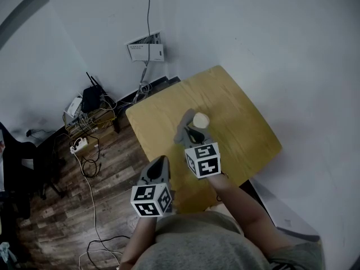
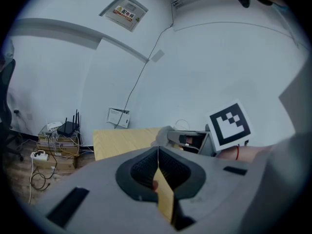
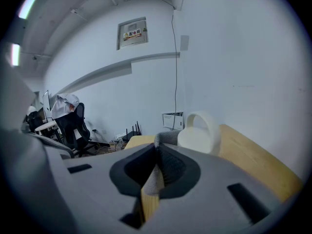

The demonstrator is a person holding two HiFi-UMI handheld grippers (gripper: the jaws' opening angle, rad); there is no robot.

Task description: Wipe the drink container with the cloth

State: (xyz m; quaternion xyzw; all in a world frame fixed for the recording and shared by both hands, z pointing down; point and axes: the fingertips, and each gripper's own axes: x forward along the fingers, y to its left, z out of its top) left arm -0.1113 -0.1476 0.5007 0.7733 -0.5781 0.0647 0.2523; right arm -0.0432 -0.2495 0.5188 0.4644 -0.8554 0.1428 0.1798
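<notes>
A cream mug (image 1: pixel 201 120) stands near the middle of the wooden table (image 1: pixel 247 122). In the right gripper view the mug (image 3: pixel 197 134) shows its handle just beyond the jaws. A grey cloth (image 1: pixel 187 127) lies against the mug's near side. My right gripper (image 1: pixel 194 135) is shut on the cloth (image 3: pixel 165 139), which hangs pinched between its pads. My left gripper (image 1: pixel 160 163) hovers over the table's near left edge, shut with nothing in it, its jaws (image 2: pixel 158 152) pressed together. From the left gripper view the right gripper's marker cube (image 2: pixel 229 124) and the cloth (image 2: pixel 165 134) appear ahead.
Wood plank floor lies left of the table, with a router (image 1: pixel 90 99), a power strip (image 1: pixel 79 145) and loose cables (image 1: pixel 93 207). White walls stand close behind and to the right. An office chair (image 3: pixel 73 123) stands far off.
</notes>
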